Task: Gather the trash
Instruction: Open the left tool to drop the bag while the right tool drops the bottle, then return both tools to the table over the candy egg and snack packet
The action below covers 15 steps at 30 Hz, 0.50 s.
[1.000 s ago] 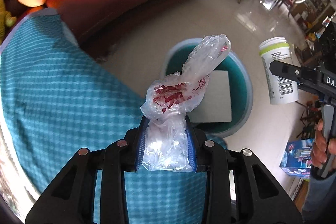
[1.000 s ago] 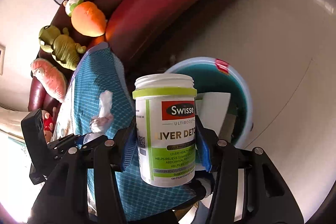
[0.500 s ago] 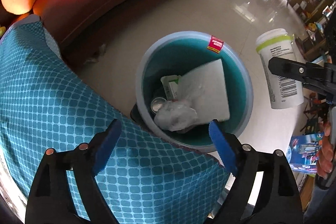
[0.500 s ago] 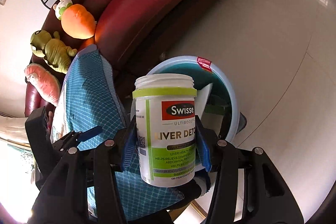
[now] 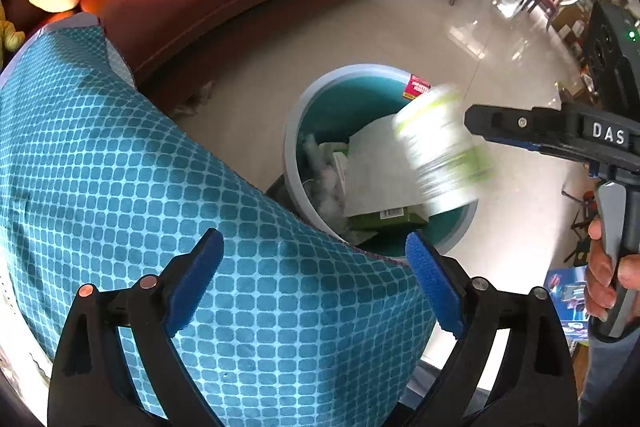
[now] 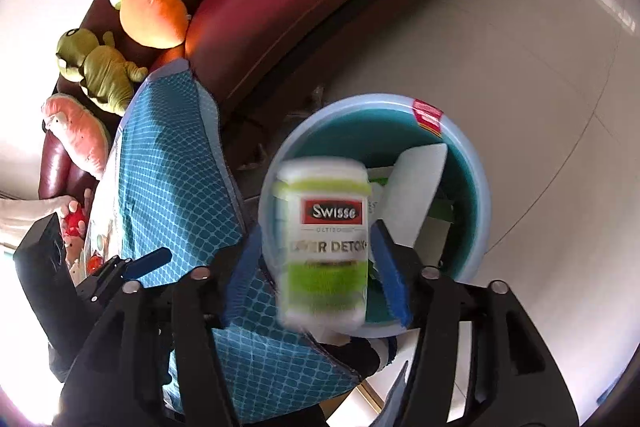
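One blurred bottle (image 6: 325,247) above bin (image 6: 482,211)

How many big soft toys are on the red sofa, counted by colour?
Orange soft toy: 1
Green soft toy: 1
Pink soft toy: 1
Total: 3
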Each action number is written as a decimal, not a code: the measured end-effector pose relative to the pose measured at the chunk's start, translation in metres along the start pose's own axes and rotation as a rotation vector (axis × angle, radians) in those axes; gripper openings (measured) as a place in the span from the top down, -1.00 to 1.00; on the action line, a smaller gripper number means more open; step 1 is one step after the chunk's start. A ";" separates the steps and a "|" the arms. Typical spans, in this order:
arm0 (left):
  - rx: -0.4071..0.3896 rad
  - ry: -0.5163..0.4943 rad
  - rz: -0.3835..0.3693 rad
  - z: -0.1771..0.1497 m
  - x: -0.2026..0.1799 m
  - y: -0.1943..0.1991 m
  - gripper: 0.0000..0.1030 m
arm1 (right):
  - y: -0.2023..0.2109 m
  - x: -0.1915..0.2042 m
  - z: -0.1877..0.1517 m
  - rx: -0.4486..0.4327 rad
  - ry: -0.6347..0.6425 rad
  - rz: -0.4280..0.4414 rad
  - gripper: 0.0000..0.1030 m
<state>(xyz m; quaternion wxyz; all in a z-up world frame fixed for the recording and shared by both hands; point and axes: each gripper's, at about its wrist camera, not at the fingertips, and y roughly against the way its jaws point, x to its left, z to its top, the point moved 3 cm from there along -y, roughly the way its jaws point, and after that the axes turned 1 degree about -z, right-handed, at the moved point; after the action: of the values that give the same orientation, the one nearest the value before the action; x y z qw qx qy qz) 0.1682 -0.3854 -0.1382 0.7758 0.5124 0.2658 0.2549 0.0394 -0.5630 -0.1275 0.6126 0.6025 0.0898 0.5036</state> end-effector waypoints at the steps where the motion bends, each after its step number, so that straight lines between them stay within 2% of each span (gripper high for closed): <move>1: 0.000 0.002 -0.003 -0.001 0.002 0.001 -0.80 | 0.001 0.002 0.000 -0.005 0.007 -0.008 -0.25; 3: 0.000 0.005 -0.011 -0.003 0.005 0.004 -0.80 | 0.003 0.006 0.000 -0.008 0.015 -0.018 -0.40; 8: -0.007 0.019 -0.018 -0.011 0.014 0.013 -0.80 | 0.003 0.008 -0.003 0.009 0.017 -0.066 -0.56; 15: -0.027 0.053 -0.017 -0.023 0.029 0.031 -0.81 | 0.000 0.020 -0.012 0.027 0.058 -0.134 -0.62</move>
<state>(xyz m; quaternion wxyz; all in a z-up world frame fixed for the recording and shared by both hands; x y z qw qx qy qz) 0.1695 -0.3403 -0.1215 0.7775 0.4925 0.2874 0.2653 0.0402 -0.5411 -0.1203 0.6337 0.5886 0.1544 0.4775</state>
